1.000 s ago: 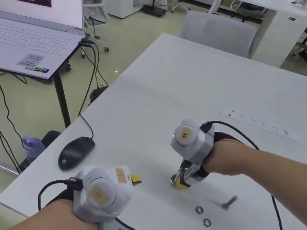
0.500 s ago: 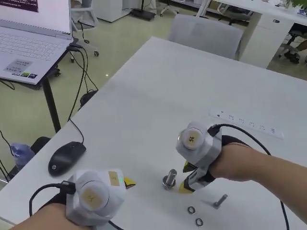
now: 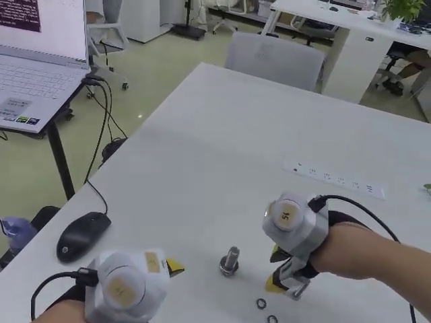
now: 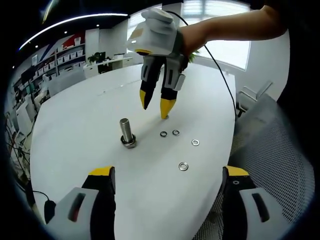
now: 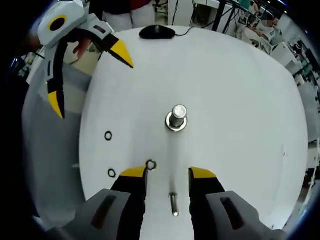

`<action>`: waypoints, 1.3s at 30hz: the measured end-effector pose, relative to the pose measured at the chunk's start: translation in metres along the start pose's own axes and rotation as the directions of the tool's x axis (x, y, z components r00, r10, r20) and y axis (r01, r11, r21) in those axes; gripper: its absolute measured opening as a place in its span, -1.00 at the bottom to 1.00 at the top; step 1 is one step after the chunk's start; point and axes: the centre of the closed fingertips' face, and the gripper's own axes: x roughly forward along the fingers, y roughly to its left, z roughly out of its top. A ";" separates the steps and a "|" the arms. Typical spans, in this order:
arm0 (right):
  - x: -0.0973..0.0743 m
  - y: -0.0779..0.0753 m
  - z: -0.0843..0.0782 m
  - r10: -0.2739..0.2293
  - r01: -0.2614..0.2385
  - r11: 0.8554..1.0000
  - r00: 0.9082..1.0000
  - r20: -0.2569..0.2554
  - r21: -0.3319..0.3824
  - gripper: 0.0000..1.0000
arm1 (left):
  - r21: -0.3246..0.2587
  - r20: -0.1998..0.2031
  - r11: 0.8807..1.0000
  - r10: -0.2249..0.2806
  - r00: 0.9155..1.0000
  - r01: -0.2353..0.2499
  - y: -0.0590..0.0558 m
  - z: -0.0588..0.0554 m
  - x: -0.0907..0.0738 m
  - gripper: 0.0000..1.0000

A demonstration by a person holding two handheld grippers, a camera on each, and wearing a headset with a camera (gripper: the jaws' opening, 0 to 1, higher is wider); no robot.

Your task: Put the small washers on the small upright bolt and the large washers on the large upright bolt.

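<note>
Right tool (image 5: 168, 175) released, jaws astride small bolt (image 5: 173, 204) lying flat on table (image 5: 240, 100), large bolt (image 5: 176, 118) upright to its left, left tool (image 4: 168, 172) released, empty, washers (image 5: 108, 135) loose nearby

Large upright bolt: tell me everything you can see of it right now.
The large bolt looks like silvery metal, with a threaded shank and a wider base. It stands upright on that base on the white table, with the top of the shank bare. Whether a washer already sits at the base I cannot tell. Neither gripper touches it. It stands ahead of the right gripper, whose jaws are open, and apart from the loose washers lying flat on the table.
</note>
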 end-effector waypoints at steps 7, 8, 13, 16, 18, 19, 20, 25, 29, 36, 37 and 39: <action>0.001 0.006 -0.002 -0.002 0.001 1.000 1.000 0.026 0.020 -0.32 | 0.006 0.006 1.000 0.000 1.000 0.000 0.001 0.003 0.001 0.82; 0.003 0.008 -0.002 0.003 -0.003 1.000 1.000 0.027 0.016 -0.32 | 0.007 0.004 1.000 0.001 1.000 -0.001 0.001 0.002 0.000 0.82; 0.016 0.016 -0.005 0.018 -0.018 1.000 0.999 0.027 0.017 -0.34 | 0.002 0.002 1.000 -0.001 1.000 0.001 0.000 0.001 0.001 0.82; 0.023 0.020 -0.005 0.018 -0.018 1.000 0.999 0.031 0.007 -0.35 | 0.006 -0.005 1.000 -0.002 1.000 0.002 0.001 -0.001 0.001 0.81; 0.028 0.022 -0.005 0.017 -0.017 1.000 0.999 0.036 0.013 -0.35 | 0.013 -0.013 1.000 0.003 1.000 -0.003 0.002 -0.003 0.002 0.80; 0.031 0.022 -0.006 0.016 -0.016 1.000 0.999 0.037 0.014 -0.35 | 0.012 -0.012 1.000 0.004 1.000 -0.004 0.002 -0.003 0.001 0.80; 0.033 0.022 -0.006 0.015 -0.016 1.000 0.999 0.036 0.014 -0.36 | 0.008 -0.010 1.000 0.004 1.000 -0.004 0.002 -0.003 0.001 0.79; 0.040 0.027 -0.007 0.021 -0.021 1.000 0.999 0.028 0.005 -0.40 | 0.007 -0.007 1.000 0.004 1.000 -0.004 0.002 -0.002 0.001 0.78; 0.044 0.026 -0.010 0.019 -0.019 1.000 1.000 0.015 0.003 -0.43 | 0.003 0.000 1.000 0.008 1.000 -0.008 0.003 -0.001 0.000 0.78; 0.050 0.029 -0.014 0.013 -0.014 1.000 1.000 0.027 0.016 -0.47 | -0.002 0.003 1.000 0.011 1.000 -0.011 0.001 0.000 -0.001 0.76; 0.049 0.029 -0.012 0.004 -0.004 1.000 0.999 0.035 0.013 -0.49 | -0.002 0.004 1.000 0.012 1.000 -0.012 0.001 0.000 -0.001 0.76; 0.050 0.028 -0.012 0.003 -0.003 1.000 0.999 0.039 0.019 -0.50 | -0.006 0.006 1.000 0.015 1.000 -0.015 0.002 -0.001 -0.002 0.75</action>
